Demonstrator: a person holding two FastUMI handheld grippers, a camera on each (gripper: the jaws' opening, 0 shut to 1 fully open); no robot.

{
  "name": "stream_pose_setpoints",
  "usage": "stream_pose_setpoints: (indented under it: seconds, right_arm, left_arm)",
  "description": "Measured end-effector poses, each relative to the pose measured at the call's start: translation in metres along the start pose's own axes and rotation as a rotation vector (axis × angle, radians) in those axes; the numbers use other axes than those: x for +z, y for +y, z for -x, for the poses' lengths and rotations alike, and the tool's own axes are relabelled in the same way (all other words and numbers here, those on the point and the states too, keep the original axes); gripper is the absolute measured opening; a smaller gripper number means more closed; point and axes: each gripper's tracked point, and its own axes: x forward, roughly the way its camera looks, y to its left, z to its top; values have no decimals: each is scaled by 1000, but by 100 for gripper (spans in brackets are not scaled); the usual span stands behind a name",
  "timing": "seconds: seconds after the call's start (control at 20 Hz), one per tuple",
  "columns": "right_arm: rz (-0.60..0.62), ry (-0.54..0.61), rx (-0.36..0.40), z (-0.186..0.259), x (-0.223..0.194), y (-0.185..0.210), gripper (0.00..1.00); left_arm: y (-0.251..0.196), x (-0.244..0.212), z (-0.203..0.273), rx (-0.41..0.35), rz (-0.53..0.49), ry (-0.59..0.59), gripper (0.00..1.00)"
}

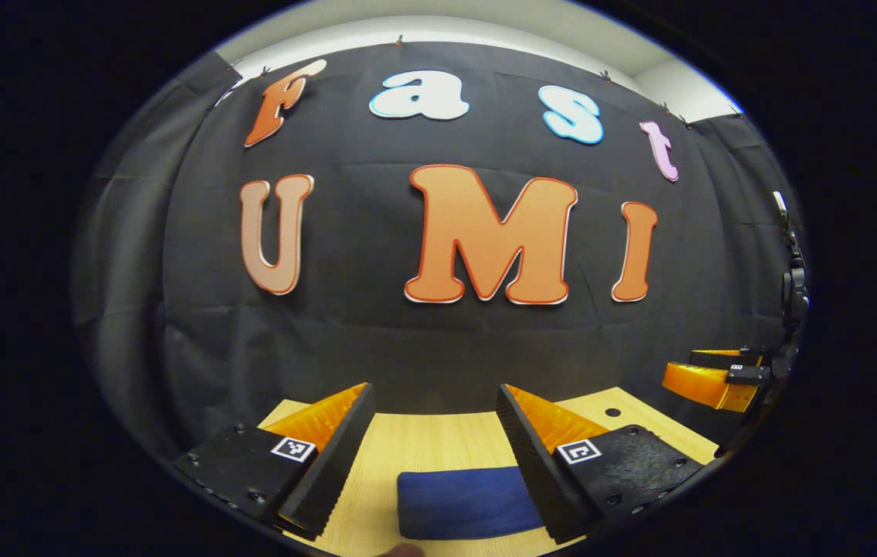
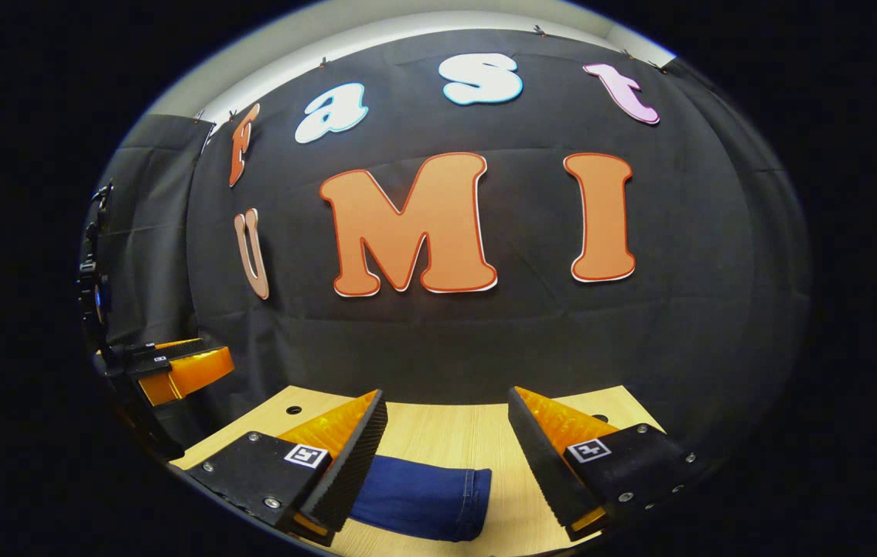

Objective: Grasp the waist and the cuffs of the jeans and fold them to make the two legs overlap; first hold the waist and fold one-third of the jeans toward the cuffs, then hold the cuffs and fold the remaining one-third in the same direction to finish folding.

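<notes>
Dark blue jeans [image 1: 469,503] lie on the wooden table [image 1: 438,441], low in the left gripper view between the fingers. My left gripper [image 1: 435,402] hangs open above them, holding nothing. In the right gripper view the jeans [image 2: 423,497] show a hemmed edge at their right end, partly hidden behind the left finger. Well above the cloth, my right gripper [image 2: 446,406] is open and empty. The other gripper appears at the right edge of the left gripper view [image 1: 717,375] and at the left edge of the right gripper view [image 2: 175,367].
The black cloth wall [image 1: 438,333] rises straight behind the table's far edge. Small round holes sit in the tabletop near the back, one in the left gripper view [image 1: 613,411] and one in the right gripper view [image 2: 294,409].
</notes>
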Motion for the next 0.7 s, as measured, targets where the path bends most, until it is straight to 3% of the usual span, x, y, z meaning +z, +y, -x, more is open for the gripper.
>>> stream_pose_setpoints:
  seconds: [0.15,0.2,0.35,0.4,0.7]
  right_arm:
    - [6,-37,9,-2,6,13,100]
    - [6,-55,19,-2,10,18,96]
    - [16,-103,15,-4,17,27,100]
    - [18,-103,10,-4,15,28,96]
    - [-15,-101,-20,3,-2,38,96]
  left_arm:
    - [16,-8,11,52,-30,-6,98]
    - [14,-9,15,40,-30,-17,98]
    - [5,-18,25,33,-33,-58,97]
    - [4,-20,28,37,-51,-67,96]
    - [0,-15,41,27,-58,-147,96]
